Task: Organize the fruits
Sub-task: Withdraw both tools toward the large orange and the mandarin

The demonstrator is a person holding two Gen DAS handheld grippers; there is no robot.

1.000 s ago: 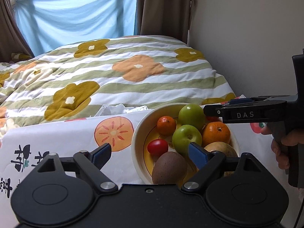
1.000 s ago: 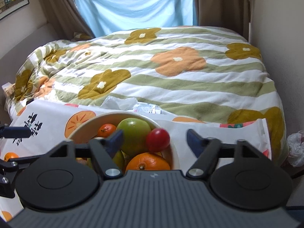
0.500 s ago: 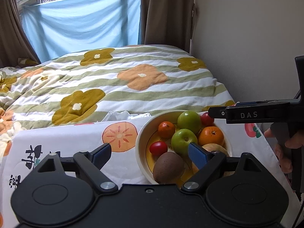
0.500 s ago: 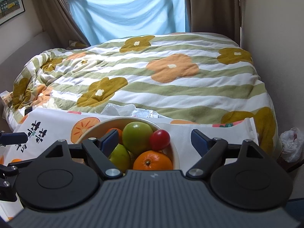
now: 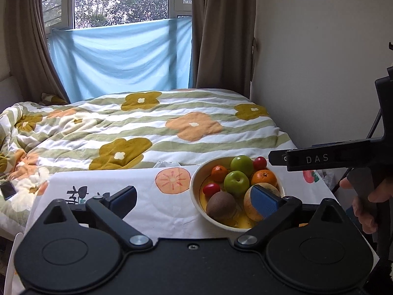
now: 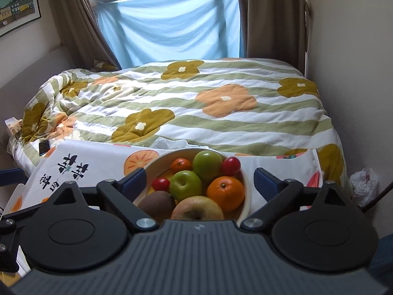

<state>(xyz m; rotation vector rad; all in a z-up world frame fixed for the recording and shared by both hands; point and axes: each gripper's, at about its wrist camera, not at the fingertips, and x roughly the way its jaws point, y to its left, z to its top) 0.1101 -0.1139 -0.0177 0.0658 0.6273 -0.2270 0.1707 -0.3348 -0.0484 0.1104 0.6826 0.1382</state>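
A cream bowl (image 5: 194, 189) (image 6: 246, 189) on the cloth-covered table holds two green apples (image 5: 236, 183), an orange (image 5: 264, 178), a small tangerine (image 5: 219, 173), two red tomatoes (image 5: 211, 188), a brown kiwi (image 5: 221, 205) and a yellow-brown apple (image 6: 197, 209). My left gripper (image 5: 195, 196) hangs above and short of the bowl's left side, jaws opening, nothing between them. My right gripper (image 6: 200, 177) hovers short of the bowl, centred on it, jaws opening and empty. One of its fingers (image 5: 319, 158) crosses the left wrist view at the right.
The white cloth (image 5: 110, 179) with orange prints covers the table. Beyond it lies a bed with a flowered duvet (image 5: 172, 127) and a phone (image 6: 44, 147). A wall stands close on the right. A white plastic bag (image 6: 363, 184) lies on the floor. A hand (image 5: 366, 209) holds the right gripper.
Both grippers have drawn back and upward from the bowl, which now looks smaller and farther off. Both pairs of jaws stand wider. The fruit has not moved.
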